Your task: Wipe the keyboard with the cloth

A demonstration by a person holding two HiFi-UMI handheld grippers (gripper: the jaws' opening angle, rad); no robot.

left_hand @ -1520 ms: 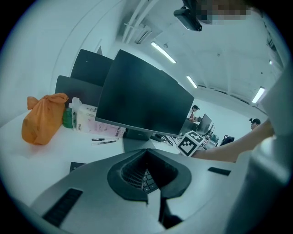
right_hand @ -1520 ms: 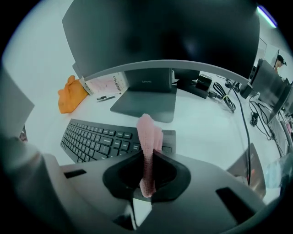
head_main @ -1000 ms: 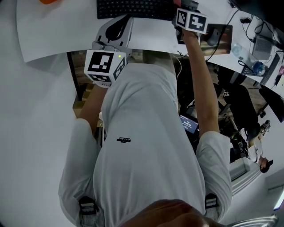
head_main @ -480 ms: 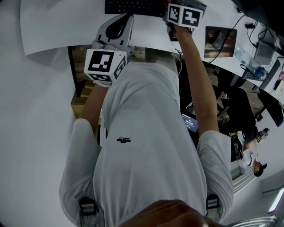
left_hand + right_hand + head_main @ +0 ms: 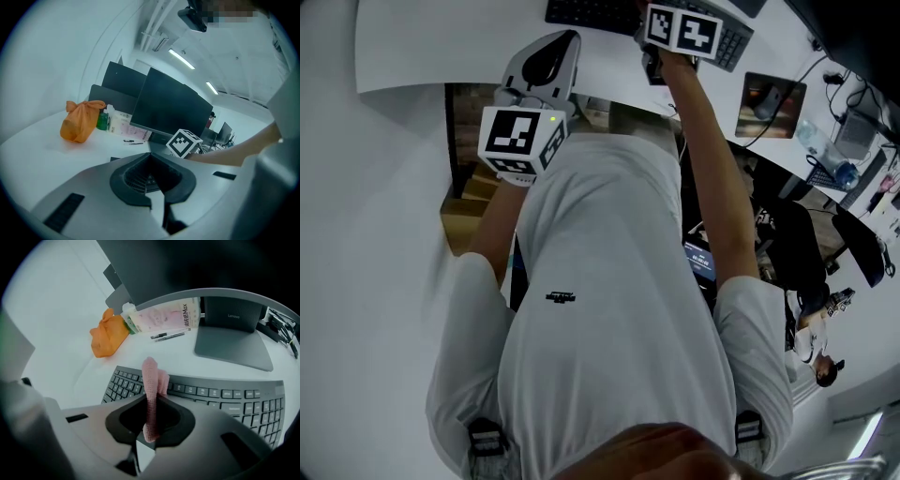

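Observation:
A curved black keyboard [image 5: 220,397] lies on the white desk [image 5: 422,47]; in the head view the keyboard [image 5: 592,11] runs along the top edge. My right gripper [image 5: 152,425] is shut on a pink cloth [image 5: 151,385], which stands up out of the jaws just above the keys on the keyboard's left half. In the head view only the right gripper's marker cube [image 5: 680,28] shows, over the keyboard. My left gripper [image 5: 548,58] hovers at the desk's near edge, left of the right one, jaws together with nothing between them.
An orange bag [image 5: 108,336], a green bottle [image 5: 102,119], a tissue pack [image 5: 164,317] and two pens [image 5: 168,335] sit behind the keyboard. A monitor stand [image 5: 232,341] rises at the back right. A mouse on its pad [image 5: 769,94] lies to the right.
The right gripper with the cloth has shifted left along the keyboard. The head view has swung, showing more of the keyboard's right end. The left gripper has stayed put.

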